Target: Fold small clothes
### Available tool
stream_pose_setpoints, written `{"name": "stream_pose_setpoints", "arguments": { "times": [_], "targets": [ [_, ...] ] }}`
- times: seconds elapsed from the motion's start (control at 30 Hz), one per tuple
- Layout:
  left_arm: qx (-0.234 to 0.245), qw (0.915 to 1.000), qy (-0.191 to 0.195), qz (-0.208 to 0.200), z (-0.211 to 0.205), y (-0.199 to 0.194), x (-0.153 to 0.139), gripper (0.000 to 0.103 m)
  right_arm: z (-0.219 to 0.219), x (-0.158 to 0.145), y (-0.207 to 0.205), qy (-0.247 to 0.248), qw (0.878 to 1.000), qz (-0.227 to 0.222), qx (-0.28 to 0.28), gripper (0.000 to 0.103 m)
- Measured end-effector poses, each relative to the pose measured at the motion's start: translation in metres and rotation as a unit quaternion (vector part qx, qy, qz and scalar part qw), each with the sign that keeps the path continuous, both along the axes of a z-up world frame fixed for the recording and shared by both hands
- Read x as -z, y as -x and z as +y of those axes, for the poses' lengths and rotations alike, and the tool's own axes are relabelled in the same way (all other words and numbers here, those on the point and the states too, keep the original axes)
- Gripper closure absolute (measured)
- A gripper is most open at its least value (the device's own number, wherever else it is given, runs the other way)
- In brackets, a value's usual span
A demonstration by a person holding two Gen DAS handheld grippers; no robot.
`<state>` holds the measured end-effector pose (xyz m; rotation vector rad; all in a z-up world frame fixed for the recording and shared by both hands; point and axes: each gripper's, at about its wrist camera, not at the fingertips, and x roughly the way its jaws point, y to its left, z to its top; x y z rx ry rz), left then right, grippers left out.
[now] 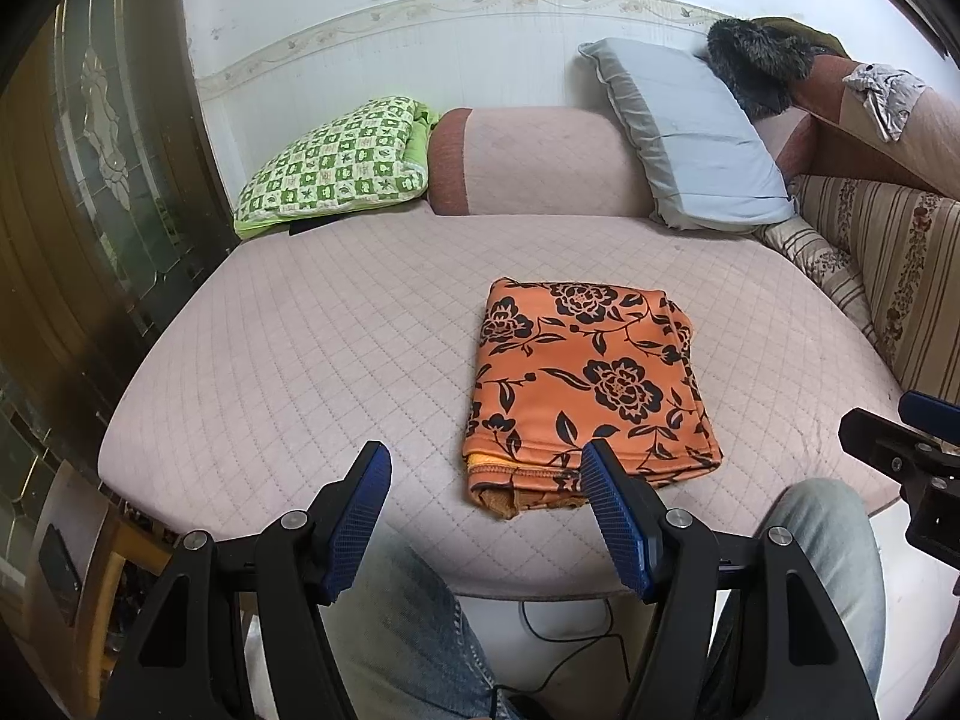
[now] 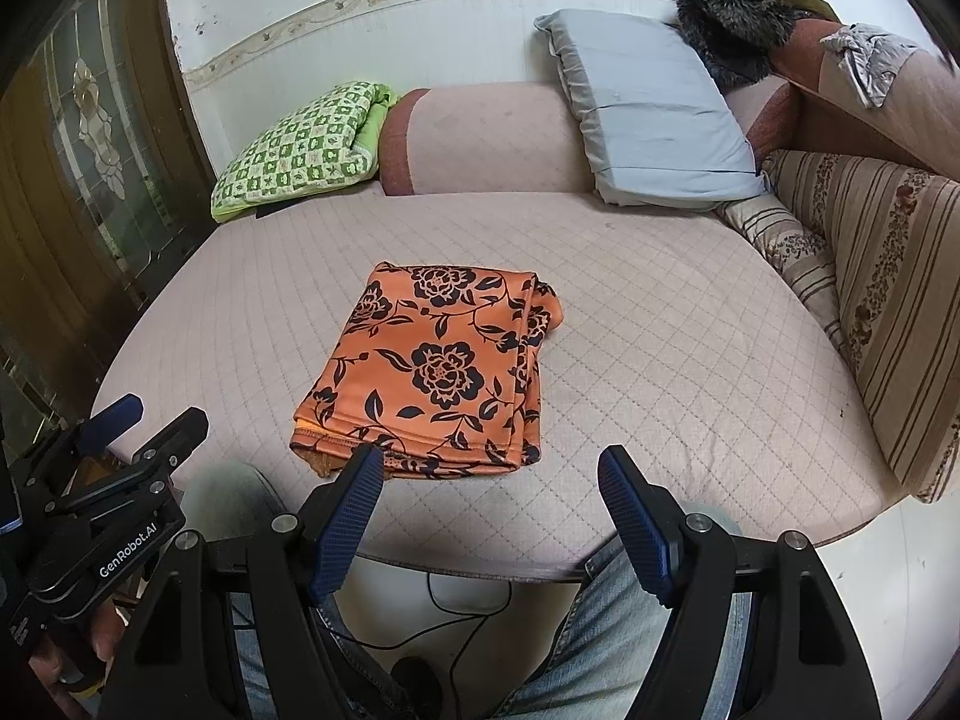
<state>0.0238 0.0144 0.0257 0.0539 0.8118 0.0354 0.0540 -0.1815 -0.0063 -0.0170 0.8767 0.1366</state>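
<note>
Garment: the orange floral garment is lying folded into a thick rectangle on the pink quilted cushion, toward its front half; its hemmed edge is facing the person, with a bit of yellow lining showing at the near left corner.

Left gripper: the left gripper is hovering over the front edge of the cushion with its blue-padded fingers spread wide and holding nothing; its right finger is overlapping the garment's near hem in its own view, though I cannot tell whether it is touching.

Right gripper: the right gripper is likewise gaping and carrying nothing, sitting just in front of the garment's near right corner, with its left fingertip crossing the hem in its own view.

Person: jeans-clad knees are showing below both grippers, at the cushion's front rim.

Cable: a thin black cable is trailing on the floor between the legs.

Behind the garment: a pink bolster is running along the wall, well apart from the garment.

Back left: a green checked pillow is leaning beside the bolster.

Back right: a pale blue pillow is propped against the bolster, with a dark furry item just behind it.

Right side: a striped floral cushion is bordering the seat.

Left side: a wooden door with patterned glass is standing close by.
</note>
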Motion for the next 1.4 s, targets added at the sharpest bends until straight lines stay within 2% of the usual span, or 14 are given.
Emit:
{"name": "stream_pose_setpoints", "arguments": {
  "times": [1.4],
  "targets": [
    [0.002, 1.0000, 0.002, 0.002, -0.0027, 0.0022, 0.0021, 0.037, 0.0058, 0.0014, 0.0029, -0.002, 1.000, 0.002, 0.008, 0.027]
  ]
}}
